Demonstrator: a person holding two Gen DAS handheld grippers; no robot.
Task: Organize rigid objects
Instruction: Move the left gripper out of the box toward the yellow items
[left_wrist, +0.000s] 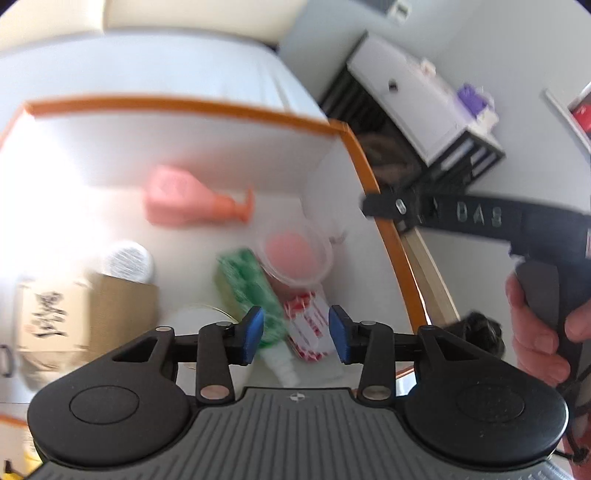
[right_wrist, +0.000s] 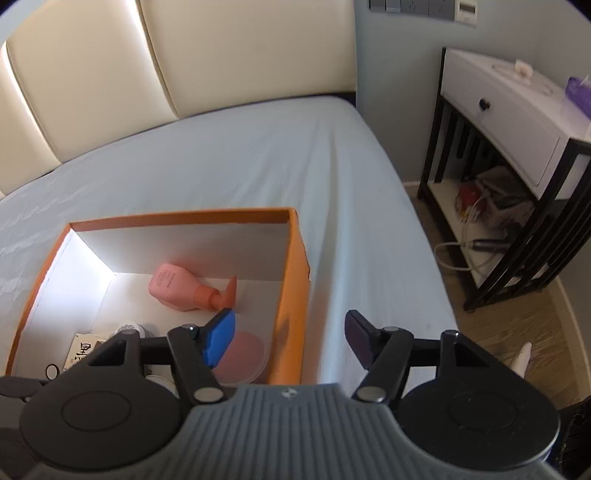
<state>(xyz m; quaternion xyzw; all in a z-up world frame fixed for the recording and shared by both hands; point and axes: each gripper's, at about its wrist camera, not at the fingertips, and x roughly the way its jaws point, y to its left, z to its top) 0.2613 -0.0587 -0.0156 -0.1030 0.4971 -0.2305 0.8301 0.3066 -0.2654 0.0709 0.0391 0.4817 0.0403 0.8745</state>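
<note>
In the white-lined orange cardboard box (right_wrist: 291, 266) on the bed lies a pink plastic pump bottle (right_wrist: 177, 286), light, stiff, a little slippery; its narrow neck is the best hold. The left gripper (left_wrist: 295, 334) and right gripper (right_wrist: 288, 338) are spread, empty.

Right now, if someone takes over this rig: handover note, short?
Left gripper: open, nothing between the fingers, hovering over the orange box.
Right gripper: open, empty, above the box's right wall and the bed sheet.
In the box: pink pump bottle lying on its side, clear round container with pink contents, green packet, red-and-white packet, silver-lidded jar, brown carton.
Done: these items are boxed.
Left: no loose items visible on the sheet; check outside the views.
</note>
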